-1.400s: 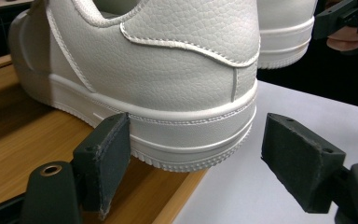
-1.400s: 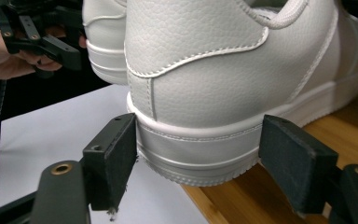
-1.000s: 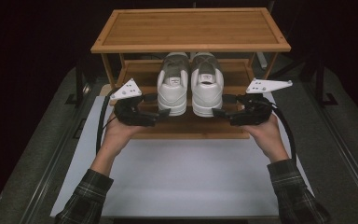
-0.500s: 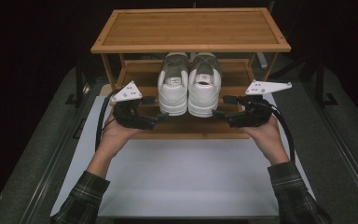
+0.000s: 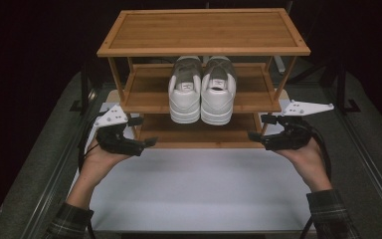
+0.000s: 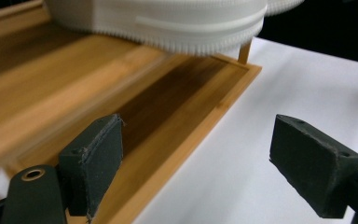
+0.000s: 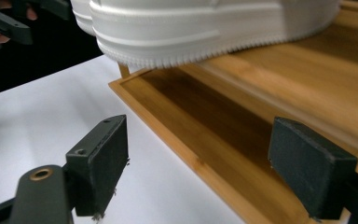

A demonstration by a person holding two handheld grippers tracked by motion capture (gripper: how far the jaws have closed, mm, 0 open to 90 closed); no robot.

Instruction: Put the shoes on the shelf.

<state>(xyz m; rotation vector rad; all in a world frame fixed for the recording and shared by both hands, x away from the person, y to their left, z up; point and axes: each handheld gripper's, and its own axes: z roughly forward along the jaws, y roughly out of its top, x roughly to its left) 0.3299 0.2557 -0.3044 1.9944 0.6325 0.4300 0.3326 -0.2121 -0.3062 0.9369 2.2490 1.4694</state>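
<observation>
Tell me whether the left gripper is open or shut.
Open. In the left gripper view the left gripper has its two black jaws wide apart with nothing between them, just short of the white shoes on the rack.

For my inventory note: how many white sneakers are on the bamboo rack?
2: left sneaker and right sneaker stand side by side on the rack's middle shelf, heels forward. None seen elsewhere.

Dark room, black surround; white mat (image 5: 194, 194) on grey table (image 5: 40, 164); dim metal stands (image 5: 82, 92) behind.
</observation>
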